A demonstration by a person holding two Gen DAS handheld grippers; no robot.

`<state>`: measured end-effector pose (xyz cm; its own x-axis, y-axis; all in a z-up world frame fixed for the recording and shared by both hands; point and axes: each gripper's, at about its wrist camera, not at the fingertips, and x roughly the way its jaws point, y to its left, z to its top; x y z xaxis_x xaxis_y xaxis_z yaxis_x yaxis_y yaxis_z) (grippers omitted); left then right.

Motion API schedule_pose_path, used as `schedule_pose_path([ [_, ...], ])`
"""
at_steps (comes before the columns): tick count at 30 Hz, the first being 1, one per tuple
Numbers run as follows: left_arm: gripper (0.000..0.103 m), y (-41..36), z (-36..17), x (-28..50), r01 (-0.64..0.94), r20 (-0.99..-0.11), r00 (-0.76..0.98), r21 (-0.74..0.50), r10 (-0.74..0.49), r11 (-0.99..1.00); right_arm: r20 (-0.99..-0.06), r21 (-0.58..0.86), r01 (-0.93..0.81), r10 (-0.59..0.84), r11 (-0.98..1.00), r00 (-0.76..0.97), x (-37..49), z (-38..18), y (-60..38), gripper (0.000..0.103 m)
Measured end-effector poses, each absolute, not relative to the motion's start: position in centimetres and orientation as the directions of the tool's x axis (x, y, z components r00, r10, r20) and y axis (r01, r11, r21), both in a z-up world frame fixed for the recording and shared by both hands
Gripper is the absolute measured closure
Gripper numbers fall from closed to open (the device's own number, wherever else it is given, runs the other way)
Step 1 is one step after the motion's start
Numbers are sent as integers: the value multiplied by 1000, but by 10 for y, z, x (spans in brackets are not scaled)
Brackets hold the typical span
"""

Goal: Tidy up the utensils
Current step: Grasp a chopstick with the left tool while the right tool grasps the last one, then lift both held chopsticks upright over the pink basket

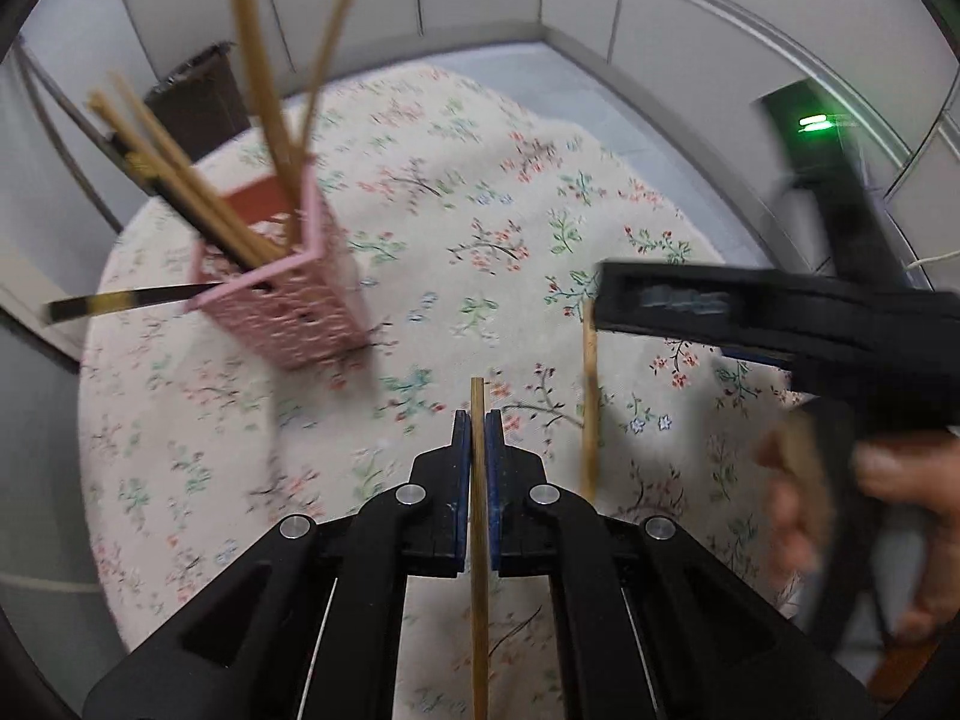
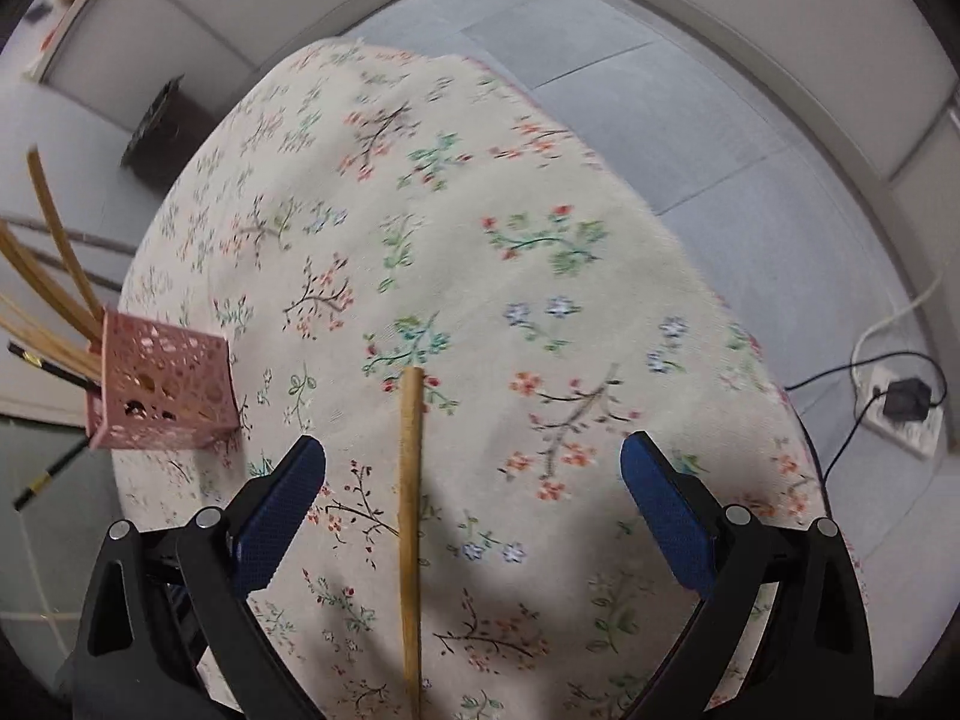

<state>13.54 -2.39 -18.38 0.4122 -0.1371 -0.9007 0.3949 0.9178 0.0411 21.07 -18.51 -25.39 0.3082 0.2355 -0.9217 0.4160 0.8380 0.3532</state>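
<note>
My left gripper [image 1: 478,420] is shut on a wooden chopstick [image 1: 478,540] that stands up between its blue pads. A pink perforated holder [image 1: 288,294] with several wooden and dark chopsticks stands to the upper left on the floral cloth; it also shows at the left of the right wrist view [image 2: 162,390]. My right gripper [image 2: 474,462] is open, and a second wooden chopstick [image 2: 411,510] lies on the cloth between its fingers, touching neither. In the left wrist view the right gripper [image 1: 600,309] hangs over that chopstick [image 1: 590,408].
A round table with a floral cloth [image 2: 480,210] fills both views. A dark bin [image 1: 198,96] stands on the floor beyond the table. A power strip with cables [image 2: 900,402] lies on the grey floor at the right.
</note>
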Motion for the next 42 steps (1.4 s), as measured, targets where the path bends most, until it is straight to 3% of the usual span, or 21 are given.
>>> schedule_pose_path([
  [3,99,-15,-167,127,381,-882,447,34,-152,924,-930,342,403,243,849,277,216,-263,-174,8],
  [7,99,-2,-143,113,366,-849,500,27,-172,930,-943,314,385,237,868,233,224,-271,-161,22],
  [14,99,10,-125,109,349,-818,549,37,-172,936,-954,263,328,194,907,230,227,-267,-140,55],
  [16,99,12,-123,108,343,-816,553,39,-168,938,-957,247,310,181,918,227,227,-267,-134,73],
  [17,99,14,-122,107,341,-816,554,40,-166,939,-958,239,307,173,921,227,226,-266,-133,74],
  [19,99,16,-121,106,337,-814,557,42,-163,941,-957,251,303,189,919,221,225,-267,-131,94],
  [26,99,21,-113,99,329,-797,581,42,-168,943,-925,331,296,246,896,291,207,-246,-138,95],
  [33,99,38,-87,87,332,-757,613,-14,-227,943,-825,387,164,261,907,501,171,-157,-148,96],
  [42,99,58,-18,84,306,-631,713,-113,-306,945,-646,439,52,275,897,713,139,-51,-163,95],
])
